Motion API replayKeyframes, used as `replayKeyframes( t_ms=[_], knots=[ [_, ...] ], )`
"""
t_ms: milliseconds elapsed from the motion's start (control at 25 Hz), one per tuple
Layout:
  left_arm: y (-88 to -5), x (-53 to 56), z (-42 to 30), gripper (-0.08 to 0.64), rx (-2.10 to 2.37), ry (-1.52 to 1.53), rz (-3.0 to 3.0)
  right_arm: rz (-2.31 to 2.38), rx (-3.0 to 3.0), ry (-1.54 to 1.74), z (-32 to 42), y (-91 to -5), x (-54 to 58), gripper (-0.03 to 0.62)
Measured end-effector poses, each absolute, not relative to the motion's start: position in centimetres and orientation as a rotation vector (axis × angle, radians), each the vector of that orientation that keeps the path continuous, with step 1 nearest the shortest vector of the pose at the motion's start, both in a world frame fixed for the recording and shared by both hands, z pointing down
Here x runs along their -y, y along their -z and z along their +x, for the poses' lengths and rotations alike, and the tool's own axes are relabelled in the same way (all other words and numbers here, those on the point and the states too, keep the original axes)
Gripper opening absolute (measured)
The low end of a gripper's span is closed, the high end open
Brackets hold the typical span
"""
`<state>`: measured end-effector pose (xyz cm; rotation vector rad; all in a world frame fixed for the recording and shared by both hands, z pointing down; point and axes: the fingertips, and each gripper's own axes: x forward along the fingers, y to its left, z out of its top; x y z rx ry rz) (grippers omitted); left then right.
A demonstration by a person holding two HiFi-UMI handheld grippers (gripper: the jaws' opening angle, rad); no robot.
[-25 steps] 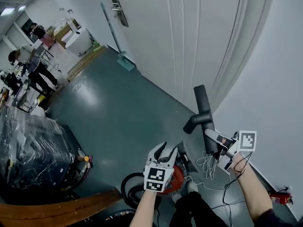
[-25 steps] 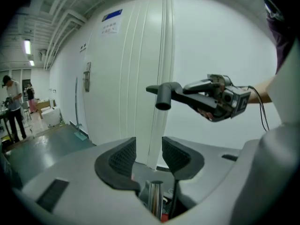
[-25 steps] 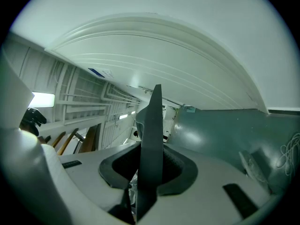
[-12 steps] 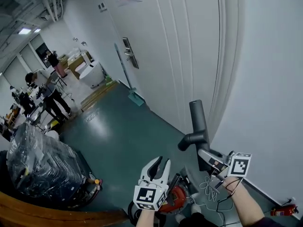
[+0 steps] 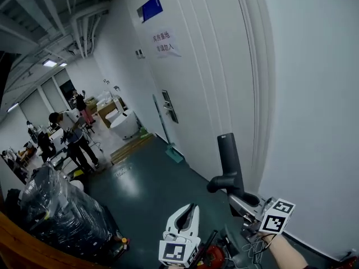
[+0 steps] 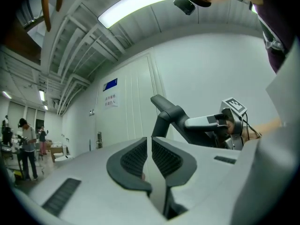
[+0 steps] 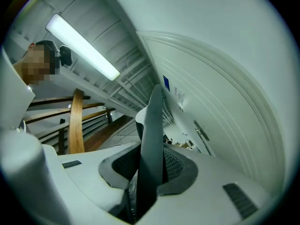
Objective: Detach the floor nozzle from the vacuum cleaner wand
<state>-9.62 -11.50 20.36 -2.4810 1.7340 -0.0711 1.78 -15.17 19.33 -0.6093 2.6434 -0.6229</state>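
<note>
The vacuum wand's dark grey handle (image 5: 228,160) stands up in front of the white wall, and its bent grip (image 6: 167,110) also shows in the left gripper view. My right gripper (image 5: 245,202) is shut on it, and in its own view the dark bar (image 7: 152,139) is clamped between both pads. My left gripper (image 5: 188,210) hangs in the air left of the handle, touching nothing. Its jaws are closing to a narrow slit with nothing between them (image 6: 149,156). The red vacuum body (image 5: 215,256) peeks in at the bottom edge. No floor nozzle is in view.
A white door with a lever handle (image 5: 170,106) fills the wall ahead, and a long-handled tool (image 5: 166,136) leans beside it. A plastic-wrapped black load (image 5: 61,212) and a wooden rail (image 5: 22,245) stand at the left. People (image 5: 70,133) work far down the corridor.
Both grippers have risen, the right one carrying the handle up with it. The left jaws have narrowed from wide apart to a slit. The head view has tilted up toward the door.
</note>
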Motion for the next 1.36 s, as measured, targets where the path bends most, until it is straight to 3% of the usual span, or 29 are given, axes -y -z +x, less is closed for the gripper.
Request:
replayKeyframes(
  t_ms=[480, 1360],
  knots=[
    [-15.5, 8.3, -10.8, 0.005, -1.771, -0.001, -2.357, -0.646, -2.699, 0.279, 0.7, -14.2, 12.1, 0.106],
    [-15.8, 5.3, -17.1, 0.005, -1.924, -0.039, -2.243, -0.551, -2.698, 0.216, -4.6, -14.0, 10.5, 0.106]
  ],
)
